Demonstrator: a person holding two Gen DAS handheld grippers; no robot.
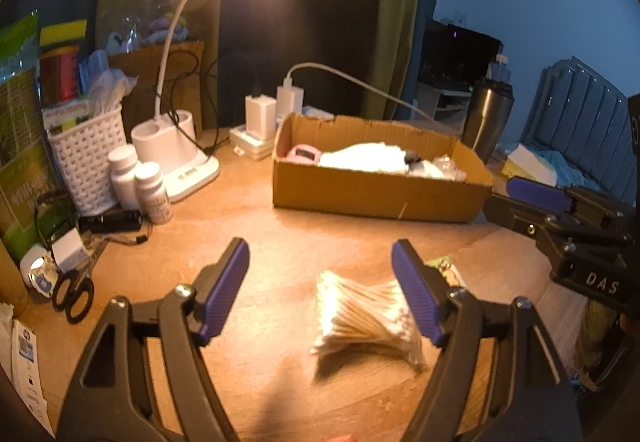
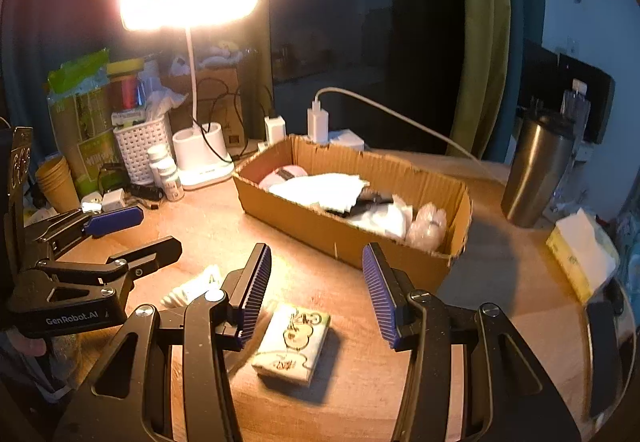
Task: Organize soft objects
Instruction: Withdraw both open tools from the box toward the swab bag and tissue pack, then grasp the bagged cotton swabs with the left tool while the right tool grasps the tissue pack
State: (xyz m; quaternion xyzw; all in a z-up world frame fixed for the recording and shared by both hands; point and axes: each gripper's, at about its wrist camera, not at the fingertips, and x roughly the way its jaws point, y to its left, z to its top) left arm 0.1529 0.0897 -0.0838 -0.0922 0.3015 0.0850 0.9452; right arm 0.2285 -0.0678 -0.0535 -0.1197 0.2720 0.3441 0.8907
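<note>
Right up close, the left gripper (image 1: 320, 282) hangs over the wooden desk (image 1: 280, 226) with its jaws spread wide, and a bundle of cotton swabs (image 1: 366, 318) lies on the desk between its blue pads (image 1: 224, 290), nearer the right-hand one, touching neither as far as I can see. Beside it, the right gripper (image 2: 316, 286) is just as wide open above a small tissue pack (image 2: 294, 344) lying flat on the desk. Further back sits an open cardboard box (image 2: 352, 238) already holding white cloths and a clear plastic bag (image 2: 428, 228) at its near right end. To the right of the box stand a steel tumbler (image 2: 536, 170) and a tissue box (image 2: 580, 254). Behind on the left, a lit desk lamp (image 1: 176, 146) stands by two white bottles (image 1: 140, 190) and a white woven basket (image 1: 86, 158).
</note>
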